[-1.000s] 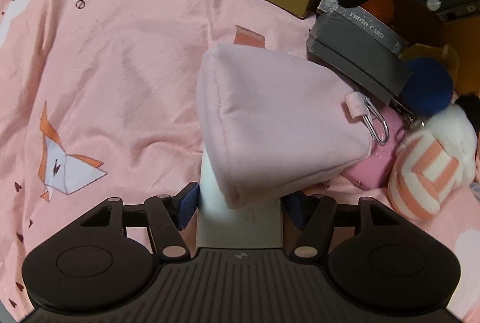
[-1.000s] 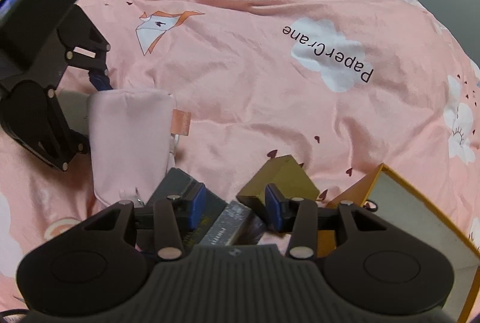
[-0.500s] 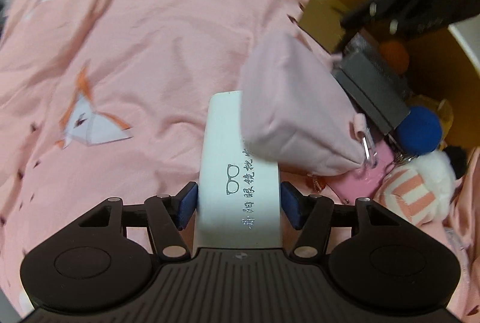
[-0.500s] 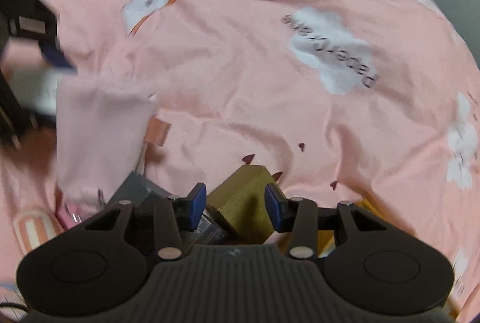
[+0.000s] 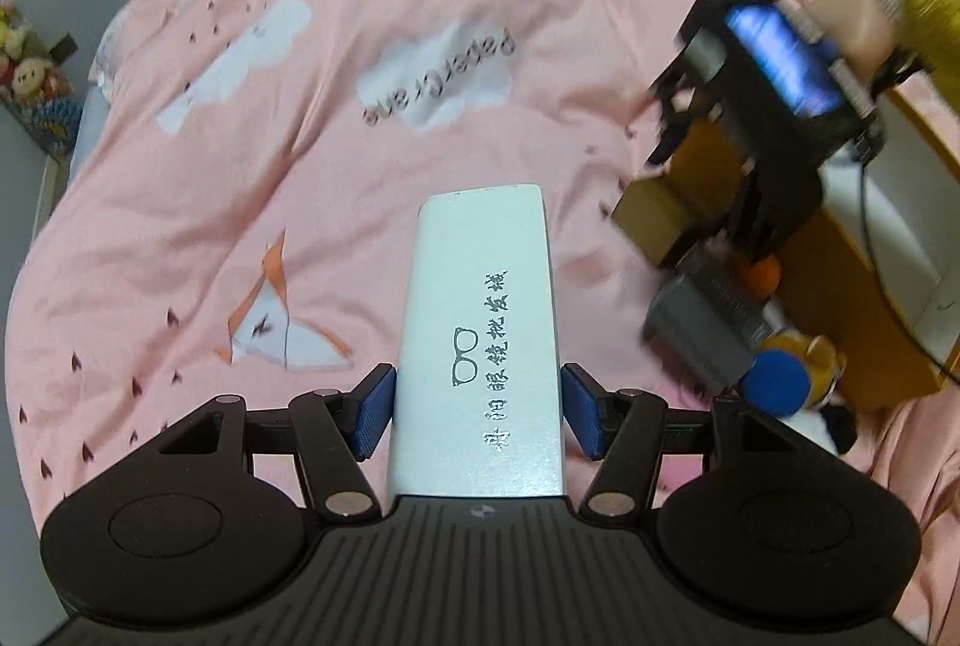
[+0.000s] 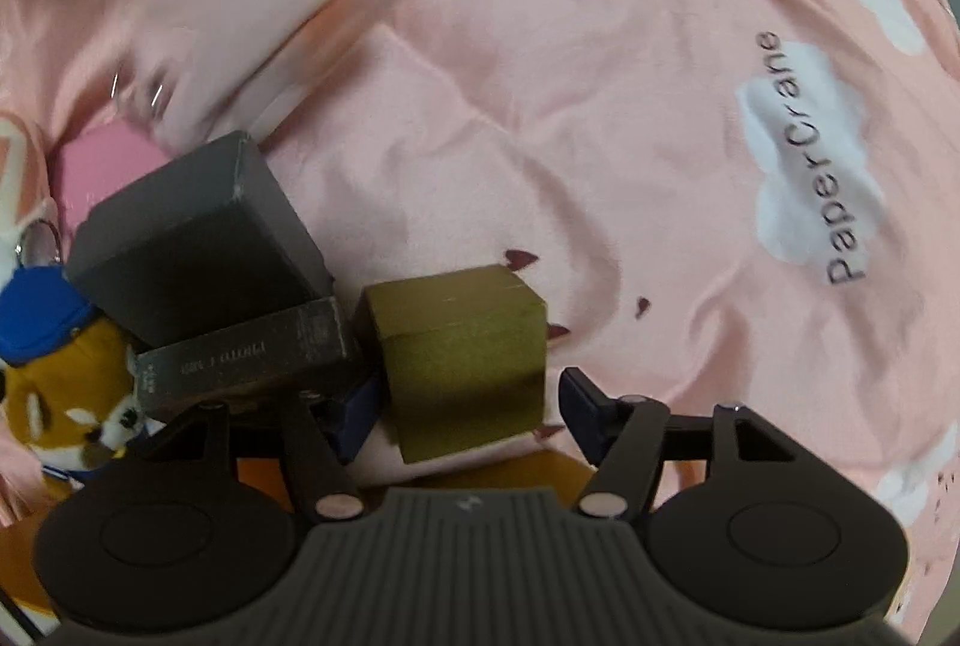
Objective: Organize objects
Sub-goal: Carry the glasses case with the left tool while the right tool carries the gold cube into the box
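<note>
My left gripper (image 5: 478, 415) is shut on a white glasses case (image 5: 482, 334) with silver lettering and holds it up above the pink bedspread (image 5: 300, 178). My right gripper (image 6: 465, 409) is open, with its fingers on either side of an olive-gold box (image 6: 462, 352) that lies on the spread; whether the pads touch the box cannot be told. That box also shows in the left wrist view (image 5: 660, 220), under the blurred right gripper (image 5: 666, 141). A pale pink pouch (image 6: 258, 3) lies blurred at the upper left of the right wrist view.
A dark grey box (image 6: 192, 238) and a grey photo-card box (image 6: 246, 355) lie left of the olive box. A fox plush with a blue cap (image 6: 54, 364), a pink item (image 6: 102, 166) and a striped plush (image 6: 18, 178) crowd the left. An orange-walled storage box (image 5: 888, 250) stands at the right.
My left gripper has lifted and pulled back with the glasses case, and the pink pouch has slid off it. My right gripper has moved down and forward around the olive box.
</note>
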`<state>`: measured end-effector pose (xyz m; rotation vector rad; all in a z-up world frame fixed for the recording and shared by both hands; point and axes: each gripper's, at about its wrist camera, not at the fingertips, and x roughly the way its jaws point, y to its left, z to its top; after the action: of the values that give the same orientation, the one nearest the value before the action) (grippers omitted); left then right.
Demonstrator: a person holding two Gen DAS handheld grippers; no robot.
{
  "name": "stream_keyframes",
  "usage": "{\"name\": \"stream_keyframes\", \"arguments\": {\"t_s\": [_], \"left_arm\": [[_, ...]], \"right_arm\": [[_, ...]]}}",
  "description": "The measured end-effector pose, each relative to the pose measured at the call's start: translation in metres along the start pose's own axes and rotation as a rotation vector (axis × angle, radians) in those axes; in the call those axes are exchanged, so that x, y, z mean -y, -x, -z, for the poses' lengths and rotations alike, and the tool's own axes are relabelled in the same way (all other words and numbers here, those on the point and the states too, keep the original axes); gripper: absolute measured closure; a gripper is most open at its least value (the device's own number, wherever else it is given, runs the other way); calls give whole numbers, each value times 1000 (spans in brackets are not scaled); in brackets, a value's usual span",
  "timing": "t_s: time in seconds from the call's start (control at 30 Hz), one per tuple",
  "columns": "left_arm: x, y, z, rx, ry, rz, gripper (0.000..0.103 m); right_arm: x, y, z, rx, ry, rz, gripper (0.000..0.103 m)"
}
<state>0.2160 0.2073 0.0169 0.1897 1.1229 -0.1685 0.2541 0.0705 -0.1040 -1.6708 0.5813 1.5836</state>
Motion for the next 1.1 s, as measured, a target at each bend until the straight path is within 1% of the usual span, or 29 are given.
{"name": "stream_keyframes", "arguments": {"t_s": [0.07, 0.1, 0.2, 0.33, 0.43, 0.53, 0.6, 0.67, 0.7, 0.77, 0.83, 0.97, 1.03, 1.1], "left_arm": [[5, 1, -5, 17, -9, 19, 35], [8, 1, -5, 23, -13, 24, 35], [21, 0, -8, 33, -31, 35, 35], [33, 0, -8, 34, -38, 34, 35], [42, 6, -9, 43, -51, 20, 35], [56, 17, -13, 59, -67, 20, 35], [68, 27, -19, 78, -92, 25, 35], [84, 36, -27, 101, -128, 25, 35], [96, 41, -32, 115, -159, 26, 35], [118, 46, -41, 134, -219, 34, 35], [144, 47, -51, 153, -288, 47, 35], [196, 35, -70, 189, -445, 61, 35], [217, 20, -80, 186, -515, 75, 35], [234, 2, -89, 169, -569, 83, 35]], "right_arm": [[2, -6, -1, 2, 5, -7, 37], [4, -9, -1, 2, -3, -16, 39], [10, -11, 4, 21, -40, -37, 39], [9, -2, 12, 56, -62, -9, 40], [7, 24, 20, 132, -77, 26, 40], [6, 63, 34, 229, -103, 61, 40], [-1, 92, 39, 281, -108, 90, 40], [-7, 120, 51, 310, -108, 128, 40], [-9, 128, 55, 314, -108, 147, 40], [-15, 147, 76, 300, -108, 191, 40], [-22, 158, 98, 258, -125, 227, 40], [-36, 158, 149, 139, -156, 258, 40], [-42, 152, 170, 94, -171, 260, 40], [-47, 146, 188, 68, -185, 260, 40]]}}
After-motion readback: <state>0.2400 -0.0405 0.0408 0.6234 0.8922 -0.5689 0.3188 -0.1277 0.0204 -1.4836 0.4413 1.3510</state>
